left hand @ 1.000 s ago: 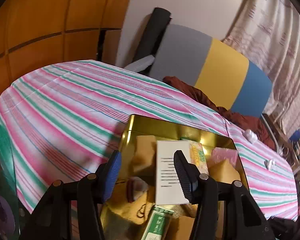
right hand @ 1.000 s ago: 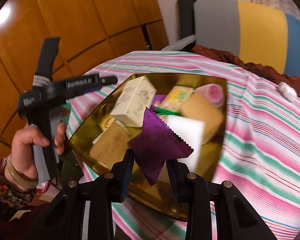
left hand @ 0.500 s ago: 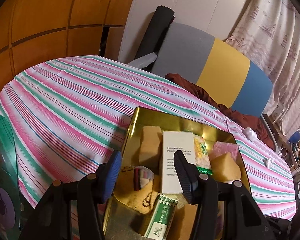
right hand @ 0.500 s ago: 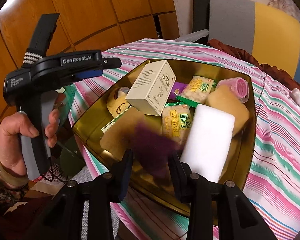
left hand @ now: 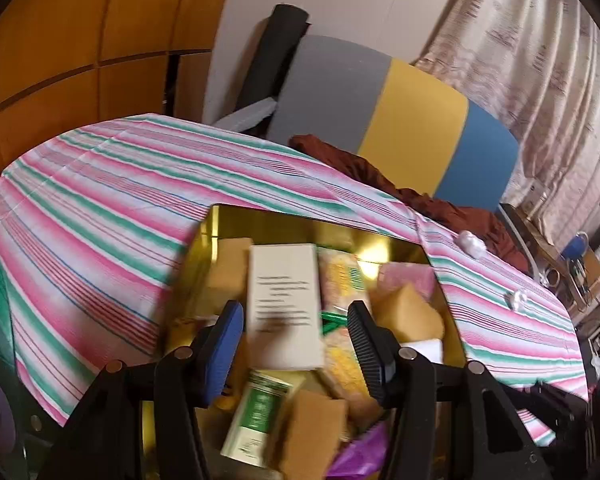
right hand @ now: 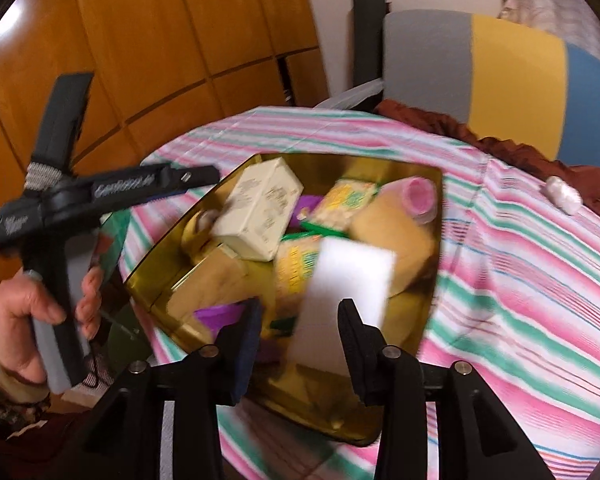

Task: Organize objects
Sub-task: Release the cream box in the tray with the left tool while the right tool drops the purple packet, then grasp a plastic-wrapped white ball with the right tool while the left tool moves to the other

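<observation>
A gold tin [left hand: 260,216] [right hand: 432,280] sits on the striped tablecloth, full of small items. Inside lie a cream box [left hand: 286,304] [right hand: 260,208], a white sponge block [right hand: 348,280], tan sponges [left hand: 408,312], yellow snack packs [right hand: 344,200], a pink roll [right hand: 418,196] and a purple cloth [right hand: 216,314] [left hand: 356,456]. My left gripper [left hand: 296,340] is open and empty above the tin. My right gripper [right hand: 298,328] is open and empty just above the tin's near edge. The hand-held left gripper shows at the left of the right wrist view [right hand: 112,196].
The striped tablecloth [left hand: 100,200] covers the table around the tin. Small white wads [right hand: 562,194] [left hand: 472,242] lie on it to the right. A grey, yellow and blue chair back [left hand: 400,120] with a brown cloth stands behind. Wooden panels are at the left.
The purple cloth held in my right gripper a second ago has dropped into the tin and the right jaws stand empty. Both views have shifted slightly and are blurred.
</observation>
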